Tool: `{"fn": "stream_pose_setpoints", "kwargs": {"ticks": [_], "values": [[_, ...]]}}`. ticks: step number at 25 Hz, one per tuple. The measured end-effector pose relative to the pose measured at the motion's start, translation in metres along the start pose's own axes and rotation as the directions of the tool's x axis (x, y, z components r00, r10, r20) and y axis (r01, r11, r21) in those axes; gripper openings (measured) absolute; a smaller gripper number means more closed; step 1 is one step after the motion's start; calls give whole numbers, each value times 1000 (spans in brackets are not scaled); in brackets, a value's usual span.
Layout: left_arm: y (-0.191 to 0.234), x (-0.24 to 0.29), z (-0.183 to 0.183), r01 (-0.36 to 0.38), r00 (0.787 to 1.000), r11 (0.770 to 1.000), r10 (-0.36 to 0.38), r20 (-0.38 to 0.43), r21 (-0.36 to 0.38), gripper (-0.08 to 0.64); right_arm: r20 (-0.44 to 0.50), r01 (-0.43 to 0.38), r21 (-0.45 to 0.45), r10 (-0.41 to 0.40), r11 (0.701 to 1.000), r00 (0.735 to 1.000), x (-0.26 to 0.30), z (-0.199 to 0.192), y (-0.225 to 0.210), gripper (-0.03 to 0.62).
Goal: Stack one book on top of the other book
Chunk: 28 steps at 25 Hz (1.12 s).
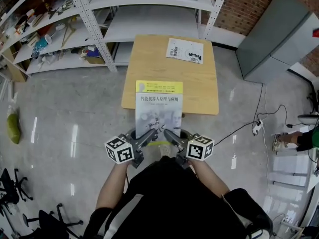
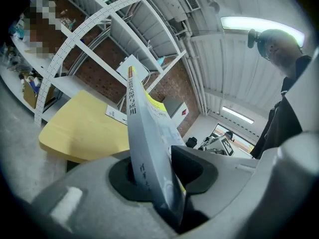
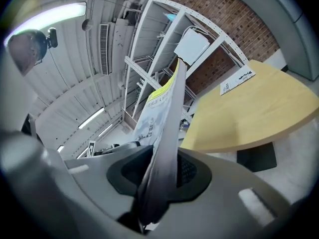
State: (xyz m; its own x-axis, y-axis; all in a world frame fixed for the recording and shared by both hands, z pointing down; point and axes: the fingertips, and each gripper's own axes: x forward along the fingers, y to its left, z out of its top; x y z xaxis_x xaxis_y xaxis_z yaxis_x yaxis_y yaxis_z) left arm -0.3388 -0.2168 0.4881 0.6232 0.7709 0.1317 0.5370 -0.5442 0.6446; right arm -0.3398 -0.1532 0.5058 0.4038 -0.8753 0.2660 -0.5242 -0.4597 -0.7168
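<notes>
Both jaw pairs: clamped on the near edge of the grey-white paperback book with a yellow top band [image 1: 158,108].
Left gripper [image 1: 151,134]: at its near left corner, lower centre of frame.
Right gripper [image 1: 168,133]: at its near right corner.
Held book: overlaps the light wooden table's [image 1: 144,59] near edge.
Thin white booklet [image 1: 185,50]: flat on the table's upper right, well apart.

Near book [image 1: 158,114] grey-white, yellow top band; far book [image 1: 185,50] white; table [image 1: 149,59] pale wood.
</notes>
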Motion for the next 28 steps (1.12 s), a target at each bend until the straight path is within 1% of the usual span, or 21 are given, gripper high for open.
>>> {"fn": "stream_pose_setpoints", "kwargs": {"ticks": [2, 5, 8, 13, 16, 19, 23, 28], "values": [[-8, -1, -3, 31, 1000, 999, -31, 1, -12, 121, 18, 10, -13, -10, 1000, 1000, -9, -2, 6, 98], [-20, -2, -6, 85, 996, 996, -85, 2, -32, 120, 50, 48, -34, -46, 998, 998, -22, -4, 12, 100], [-40, 6, -16, 143, 989, 989, -144, -19, -24, 120, 87, 91, -38, -88, 995, 992, -48, -9, 14, 100], [-86, 25, -41, 263, 962, 965, -264, -72, -20, 120, 160, 192, -22, -186, 981, 969, -106, -22, 18, 100], [-107, 33, -46, 315, 945, 949, -314, -88, -13, 120, 199, 231, -36, -219, 972, 955, -129, -22, 22, 101], [-121, 37, -55, 337, 936, 941, -335, -109, 2, 120, 218, 243, -28, -231, 970, 948, -144, -30, 22, 103], [-127, 41, -56, 342, 933, 939, -336, -129, 31, 120, 242, 233, -19, -222, 972, 944, -150, -30, 20, 103], [-130, 61, -54, 354, 928, 935, -349, -129, 15, 120, 268, 237, -24, -222, 971, 937, -161, -17, 9, 103]]}}
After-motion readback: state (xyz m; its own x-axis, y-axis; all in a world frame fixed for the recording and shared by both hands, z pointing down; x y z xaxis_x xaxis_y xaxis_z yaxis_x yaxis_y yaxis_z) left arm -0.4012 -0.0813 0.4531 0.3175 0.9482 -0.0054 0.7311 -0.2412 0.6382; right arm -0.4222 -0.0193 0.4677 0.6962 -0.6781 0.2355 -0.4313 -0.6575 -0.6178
